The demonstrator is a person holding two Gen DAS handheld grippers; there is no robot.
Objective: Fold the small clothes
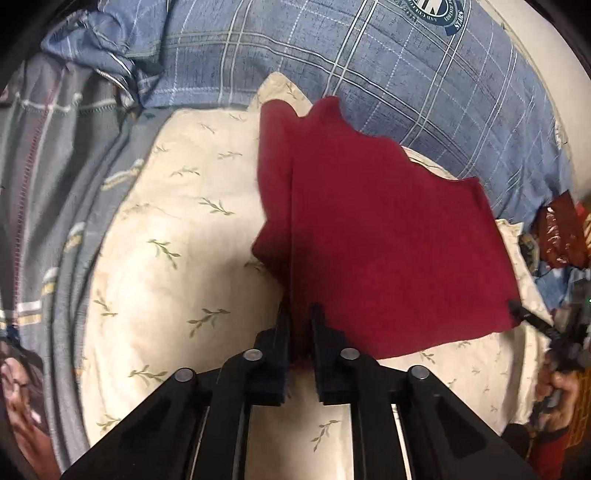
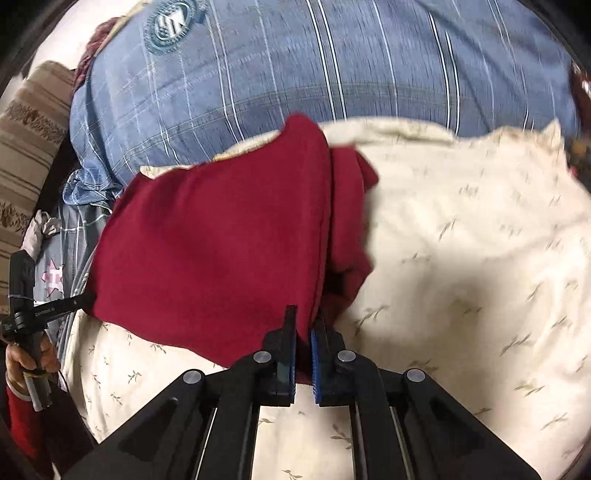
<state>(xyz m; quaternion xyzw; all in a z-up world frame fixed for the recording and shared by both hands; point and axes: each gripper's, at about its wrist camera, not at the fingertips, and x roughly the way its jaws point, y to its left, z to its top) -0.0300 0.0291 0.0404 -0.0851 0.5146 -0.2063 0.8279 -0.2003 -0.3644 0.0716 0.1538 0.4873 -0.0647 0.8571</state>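
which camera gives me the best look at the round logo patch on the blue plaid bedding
The right wrist view: the round logo patch shows nearly whole on the blue plaid bedding, at top left, though slightly blurred. In the left wrist view the patch is cut off by the top edge, with only its lower half visible.

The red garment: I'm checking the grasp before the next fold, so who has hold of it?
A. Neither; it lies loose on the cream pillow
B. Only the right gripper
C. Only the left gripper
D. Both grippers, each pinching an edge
D: the left gripper and the right gripper are each closed on an edge of the red garment.
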